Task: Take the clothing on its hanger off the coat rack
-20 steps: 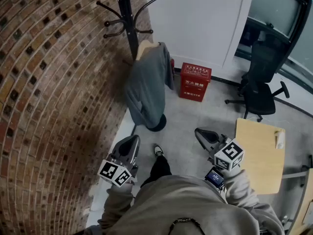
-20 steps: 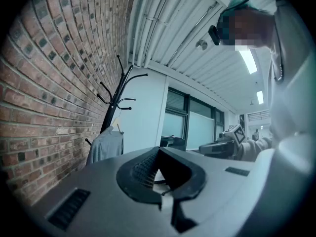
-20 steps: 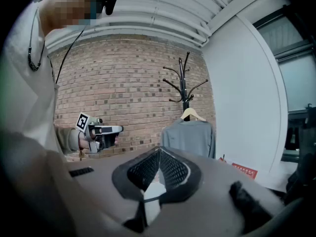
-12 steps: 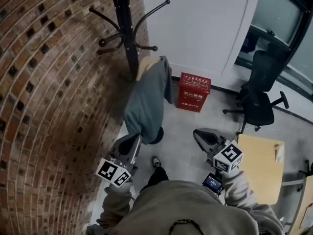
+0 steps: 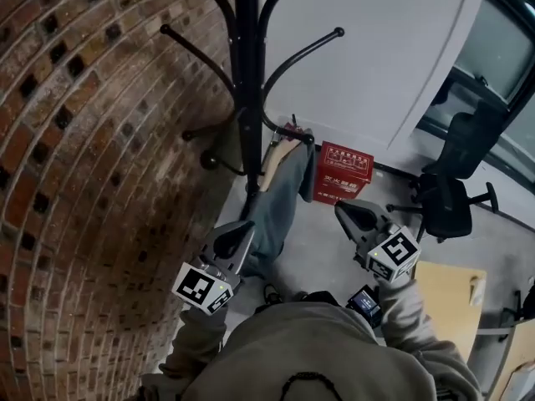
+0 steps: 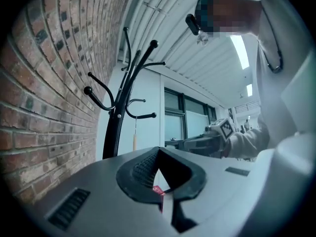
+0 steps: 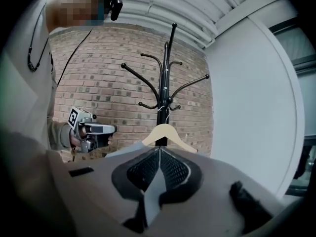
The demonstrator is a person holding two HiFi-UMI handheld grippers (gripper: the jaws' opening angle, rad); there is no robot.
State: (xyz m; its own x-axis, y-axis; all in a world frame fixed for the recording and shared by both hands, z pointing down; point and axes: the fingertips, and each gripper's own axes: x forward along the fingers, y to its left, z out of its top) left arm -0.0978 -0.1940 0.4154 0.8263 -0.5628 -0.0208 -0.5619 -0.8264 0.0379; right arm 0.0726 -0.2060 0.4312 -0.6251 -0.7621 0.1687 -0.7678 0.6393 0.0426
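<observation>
not started: clothing [image 5: 280, 199] and hanger [image 7: 165, 131] hang on the coat rack [image 5: 247, 98]; my left hand-held gripper [image 5: 242, 234] and right hand-held gripper [image 5: 343, 210] are closed, empty.

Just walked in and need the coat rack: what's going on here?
A person with a gripper in each hand faces the black coat rack, where a grey garment hangs on a wooden hanger. The left gripper and right gripper are both shut, empty and short of the garment. It is not yet lifted off.
</observation>
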